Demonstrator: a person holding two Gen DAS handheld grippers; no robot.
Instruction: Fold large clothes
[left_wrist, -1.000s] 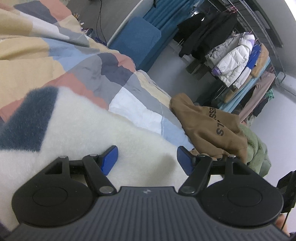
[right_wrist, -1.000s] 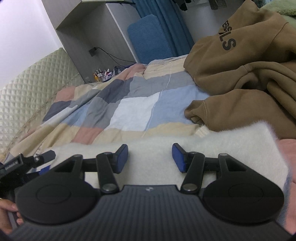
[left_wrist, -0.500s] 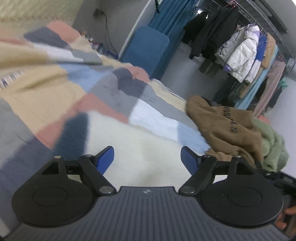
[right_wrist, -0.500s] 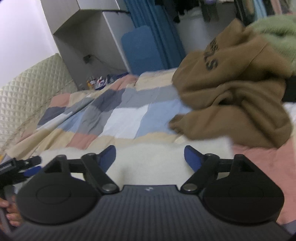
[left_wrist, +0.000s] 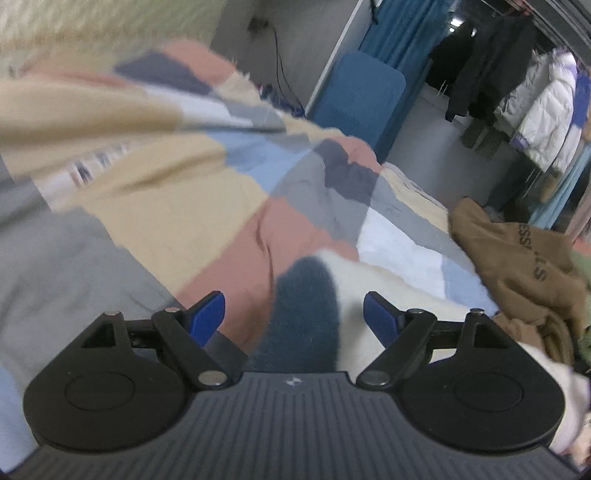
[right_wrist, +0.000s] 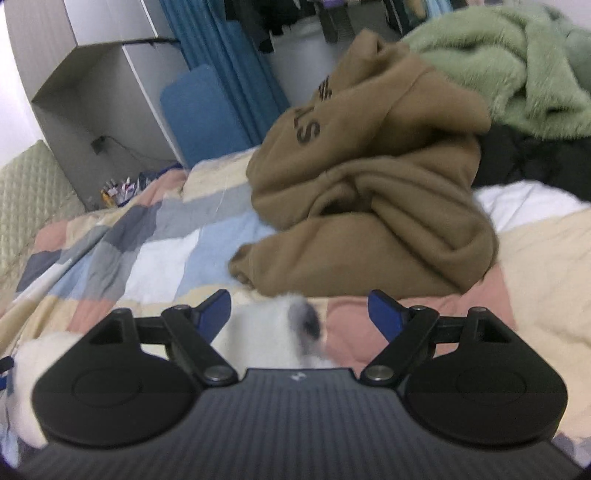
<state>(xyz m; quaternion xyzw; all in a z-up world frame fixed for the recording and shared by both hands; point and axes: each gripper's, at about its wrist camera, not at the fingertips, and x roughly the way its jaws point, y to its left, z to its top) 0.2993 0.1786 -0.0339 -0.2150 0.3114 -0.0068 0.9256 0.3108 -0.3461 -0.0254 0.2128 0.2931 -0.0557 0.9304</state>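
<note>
Both grippers have pulled back off the white fleece, which lies low on the patchwork quilt. Left gripper and right gripper jaws are wide open, holding nothing. Fleece looks done-ish; the brown hoodie is still a heap.

Fluffy white garment under the wide-open right gripper

The right gripper has its blue fingers far apart. A fuzzy white garment with a dark patch lies between them on the patchwork quilt. A brown hoodie sits behind, beside a green fleece.
</note>
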